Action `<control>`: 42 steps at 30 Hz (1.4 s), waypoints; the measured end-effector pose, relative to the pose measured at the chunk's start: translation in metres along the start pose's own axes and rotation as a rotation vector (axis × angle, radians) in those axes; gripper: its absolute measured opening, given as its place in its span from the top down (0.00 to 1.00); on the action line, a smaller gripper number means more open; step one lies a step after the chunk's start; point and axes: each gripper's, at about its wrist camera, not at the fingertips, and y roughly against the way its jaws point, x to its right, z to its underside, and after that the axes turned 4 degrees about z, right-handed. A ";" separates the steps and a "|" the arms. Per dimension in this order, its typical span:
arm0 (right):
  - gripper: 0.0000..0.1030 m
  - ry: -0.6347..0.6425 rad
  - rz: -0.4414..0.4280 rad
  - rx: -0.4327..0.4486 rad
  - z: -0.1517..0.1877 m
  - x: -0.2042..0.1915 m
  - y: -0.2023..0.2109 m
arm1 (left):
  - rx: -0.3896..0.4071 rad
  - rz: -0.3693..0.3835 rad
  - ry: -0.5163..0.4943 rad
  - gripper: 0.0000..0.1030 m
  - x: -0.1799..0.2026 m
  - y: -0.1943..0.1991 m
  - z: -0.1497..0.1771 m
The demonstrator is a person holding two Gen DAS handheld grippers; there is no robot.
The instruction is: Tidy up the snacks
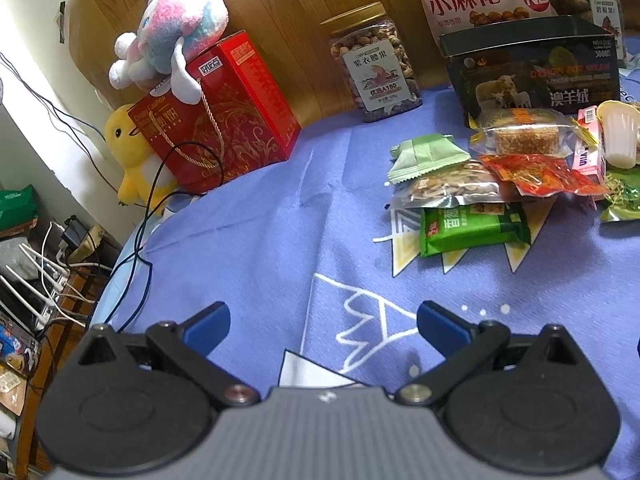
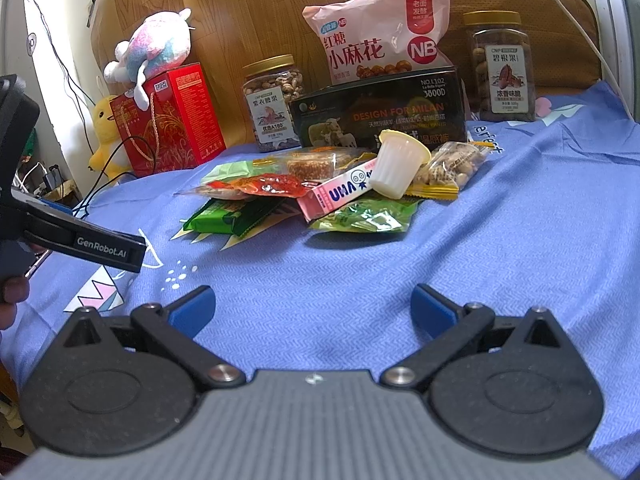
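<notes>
Snack pile (image 2: 320, 188) well ahead of right tool (image 2: 312, 308)

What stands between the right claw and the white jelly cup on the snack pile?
Nothing visible. Bare blue cloth lies between the open right claw and the pile; the jelly cup lies tilted on top, over the pink box.

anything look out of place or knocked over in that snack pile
The white jelly cup lies tipped on its side atop the pink UHA box, and the loose packets are heaped unsorted. Nothing looks spilled or torn.
</notes>
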 end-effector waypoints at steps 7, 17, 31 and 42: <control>0.00 -0.007 -0.005 0.000 0.001 0.000 -0.001 | 0.000 0.018 0.005 0.00 0.001 0.002 0.000; 0.00 -0.061 -0.036 0.018 0.001 0.009 0.000 | 0.022 0.103 0.050 0.00 -0.001 0.004 0.004; 0.00 -0.082 -0.077 0.018 0.001 0.015 0.002 | 0.009 0.214 0.159 0.00 -0.001 -0.009 0.034; 0.00 -0.034 -0.014 -0.002 0.001 0.004 0.000 | -0.018 0.309 0.279 0.00 -0.020 -0.016 0.046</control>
